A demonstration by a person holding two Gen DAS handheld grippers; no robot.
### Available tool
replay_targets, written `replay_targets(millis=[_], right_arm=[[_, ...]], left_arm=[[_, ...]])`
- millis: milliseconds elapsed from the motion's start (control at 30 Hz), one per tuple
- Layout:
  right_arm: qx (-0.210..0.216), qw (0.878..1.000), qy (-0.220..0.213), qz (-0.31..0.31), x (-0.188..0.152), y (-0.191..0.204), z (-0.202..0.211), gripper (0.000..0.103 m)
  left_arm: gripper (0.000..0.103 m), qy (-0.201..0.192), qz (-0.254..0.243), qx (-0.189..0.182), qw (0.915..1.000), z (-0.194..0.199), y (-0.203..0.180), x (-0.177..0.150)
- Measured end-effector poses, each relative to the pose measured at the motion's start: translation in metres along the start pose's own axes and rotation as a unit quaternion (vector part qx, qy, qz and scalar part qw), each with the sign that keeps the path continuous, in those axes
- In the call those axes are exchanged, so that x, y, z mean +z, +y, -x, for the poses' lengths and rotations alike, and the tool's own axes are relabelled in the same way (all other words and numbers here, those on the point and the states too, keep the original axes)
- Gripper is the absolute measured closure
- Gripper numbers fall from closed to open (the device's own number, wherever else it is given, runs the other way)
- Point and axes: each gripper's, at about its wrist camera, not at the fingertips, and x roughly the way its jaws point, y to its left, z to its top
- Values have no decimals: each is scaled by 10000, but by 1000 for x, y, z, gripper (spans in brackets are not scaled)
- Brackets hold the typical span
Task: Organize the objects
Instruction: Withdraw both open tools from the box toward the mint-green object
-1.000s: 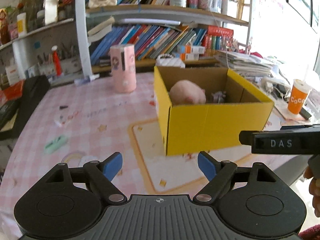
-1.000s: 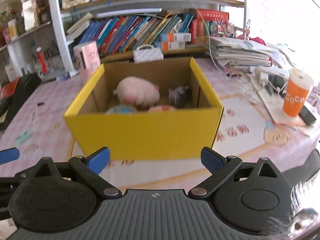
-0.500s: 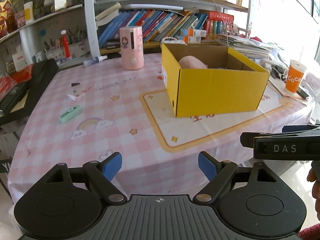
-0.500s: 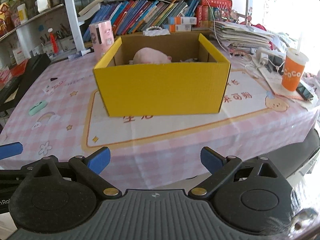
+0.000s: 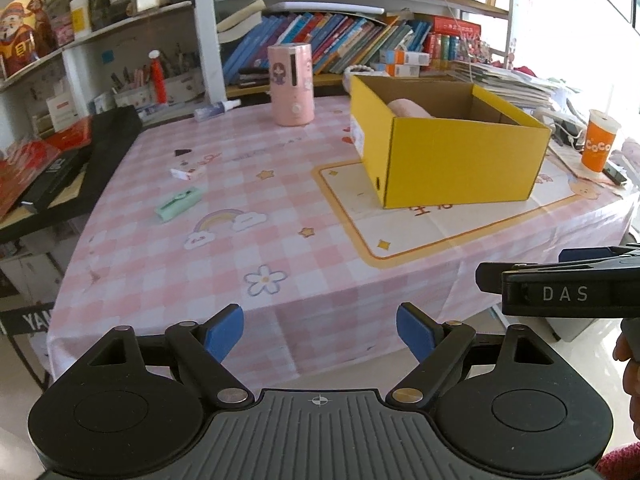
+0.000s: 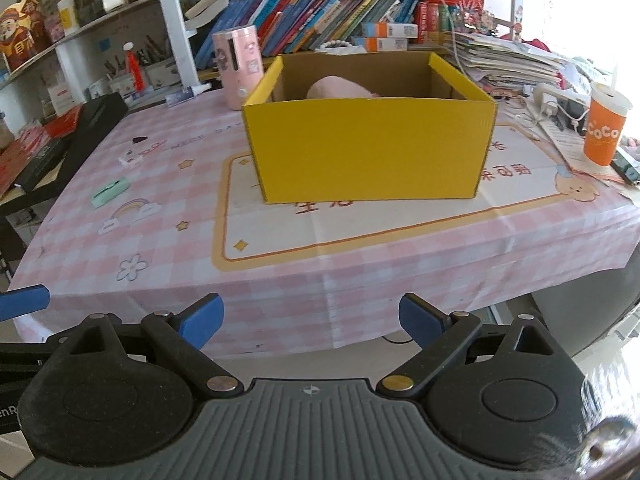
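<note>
A yellow cardboard box (image 5: 460,160) (image 6: 368,152) stands on the pink checked tablecloth, with a pink plush toy (image 5: 408,109) (image 6: 340,88) showing inside it. My left gripper (image 5: 320,334) hangs open and empty off the table's near edge. My right gripper (image 6: 310,318) is likewise open and empty, in front of the box and off the table. The right gripper's side also shows at the right of the left wrist view, with part of a hand (image 5: 630,376) beside it.
On the cloth lie a mint green item (image 5: 177,204) (image 6: 110,191), a small white packet (image 5: 188,172) and a pink cylinder (image 5: 291,84) (image 6: 238,68). An orange cup (image 5: 599,146) (image 6: 606,130) stands at the right. Bookshelves (image 5: 340,40) and a paper stack (image 6: 504,56) back the table.
Both grippers have drawn back from the box and past the table's near edge. The box now looks smaller and farther, and the table's front drop is in view.
</note>
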Motion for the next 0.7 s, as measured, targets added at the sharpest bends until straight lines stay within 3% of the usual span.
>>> replay_targets(millis=[700], right_arm=[[583, 9962, -75, 640, 3, 68, -2, 12]], left_arm=[[17, -241, 445, 489, 9975, 25, 55, -11]])
